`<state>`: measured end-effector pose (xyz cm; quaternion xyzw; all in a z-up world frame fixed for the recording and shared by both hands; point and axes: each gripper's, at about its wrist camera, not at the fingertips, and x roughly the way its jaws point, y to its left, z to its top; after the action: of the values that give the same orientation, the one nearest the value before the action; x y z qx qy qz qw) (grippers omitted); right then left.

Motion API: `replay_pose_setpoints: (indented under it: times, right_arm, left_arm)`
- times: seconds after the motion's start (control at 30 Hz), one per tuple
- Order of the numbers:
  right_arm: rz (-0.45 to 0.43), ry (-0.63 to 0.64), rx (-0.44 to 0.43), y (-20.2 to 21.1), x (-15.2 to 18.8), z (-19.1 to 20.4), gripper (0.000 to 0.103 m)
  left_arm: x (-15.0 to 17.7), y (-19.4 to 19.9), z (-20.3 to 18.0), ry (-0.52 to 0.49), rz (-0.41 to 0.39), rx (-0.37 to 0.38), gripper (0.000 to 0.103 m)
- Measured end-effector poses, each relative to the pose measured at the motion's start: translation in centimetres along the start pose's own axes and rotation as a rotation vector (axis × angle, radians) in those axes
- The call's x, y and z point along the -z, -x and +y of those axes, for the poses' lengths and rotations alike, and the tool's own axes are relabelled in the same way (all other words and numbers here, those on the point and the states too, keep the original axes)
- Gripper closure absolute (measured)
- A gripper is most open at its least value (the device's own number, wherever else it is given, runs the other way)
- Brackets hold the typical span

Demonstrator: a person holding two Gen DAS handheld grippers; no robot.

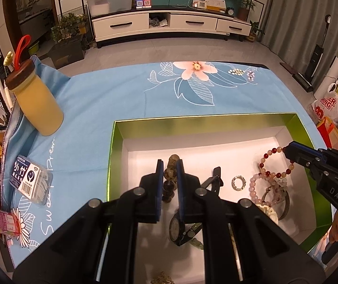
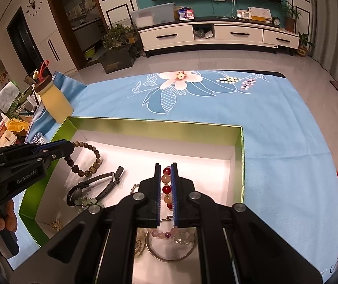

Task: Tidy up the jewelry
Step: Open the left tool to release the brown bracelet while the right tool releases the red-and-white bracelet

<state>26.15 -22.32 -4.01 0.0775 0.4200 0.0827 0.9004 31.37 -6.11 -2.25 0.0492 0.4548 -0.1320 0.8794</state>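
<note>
My left gripper is closed on the dark brown wooden bead bracelet, my right gripper on the red and pink bead bracelet. Both bracelets are inside the green cardboard box with white floor, low in both frames.

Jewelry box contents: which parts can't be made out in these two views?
- Watch: left wrist view, face partly behind the left gripper fingers; dial unreadable.
- Metal bangle: right wrist view, sides hidden by the right gripper body.
- Gold piece: left wrist view, cut by the bottom edge.
- Dark bead bracelet: only the beads between the fingers show.
</note>
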Motion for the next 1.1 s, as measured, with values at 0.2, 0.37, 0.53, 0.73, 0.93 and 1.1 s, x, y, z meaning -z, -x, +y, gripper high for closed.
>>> replay_pose_setpoints:
  times: [0.2, 0.37, 0.53, 0.73, 0.93, 1.1]
  right_arm:
    - [0.010, -0.006, 0.004, -0.1, 0.1, -0.3, 0.095]
    - [0.017, -0.006, 0.011, -0.1, 0.3, -0.5, 0.096]
    - [0.022, -0.007, 0.014, -0.2, 0.3, -0.4, 0.095]
    - [0.027, 0.003, 0.021, -0.3, 0.3, -0.3, 0.096]
    - [0.033, 0.007, 0.028, -0.4, 0.4, -0.3, 0.096]
    - [0.040, 0.007, 0.033, -0.6, 0.5, -0.4, 0.096]
  left_arm:
    - [0.1, -0.2, 0.0, -0.001, 0.010, -0.002, 0.093]
    - [0.3, -0.4, 0.0, -0.005, 0.018, -0.008, 0.093]
    - [0.3, -0.5, -0.1, -0.010, 0.023, -0.011, 0.093]
    - [0.4, -0.7, -0.1, -0.013, 0.030, -0.020, 0.093]
    - [0.4, -1.0, -0.2, -0.018, 0.040, -0.028, 0.093]
    - [0.5, -1.3, -0.3, -0.018, 0.046, -0.030, 0.093]
